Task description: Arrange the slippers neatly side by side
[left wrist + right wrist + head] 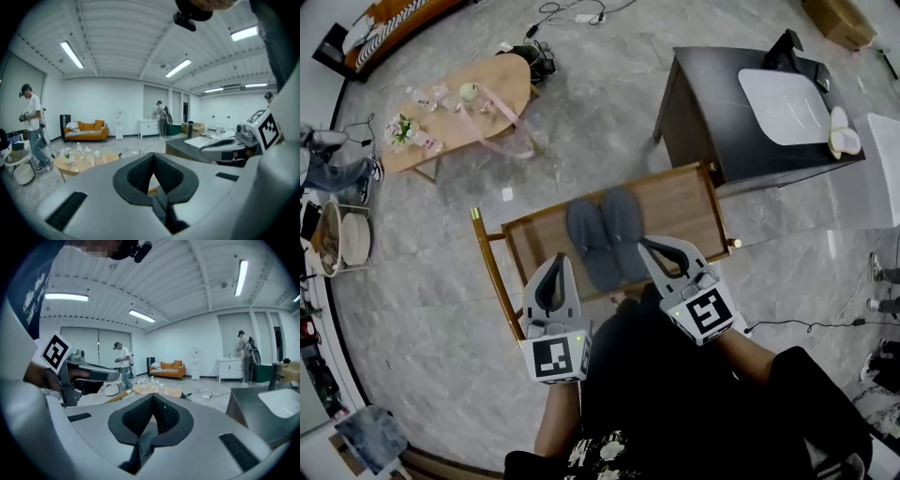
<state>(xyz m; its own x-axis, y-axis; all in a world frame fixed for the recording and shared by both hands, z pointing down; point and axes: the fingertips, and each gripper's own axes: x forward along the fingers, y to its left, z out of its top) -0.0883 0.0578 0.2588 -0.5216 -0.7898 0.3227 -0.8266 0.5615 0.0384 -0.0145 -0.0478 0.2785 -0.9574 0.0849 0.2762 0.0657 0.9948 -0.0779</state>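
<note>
Two grey slippers lie side by side, touching, on the wooden rack shelf in the head view, toes toward the far edge. My left gripper is raised at the rack's near left, shut and empty. To the right of the slippers' heels my right gripper hangs, also shut with nothing in it. Both gripper views look out level across the room and show no slippers. The left gripper and the right gripper have their pads pressed together there.
A dark cabinet with a white sink top stands beyond the rack on the right. A low wooden table with bottles sits far left. A cable runs on the floor at right. People stand in the room's background.
</note>
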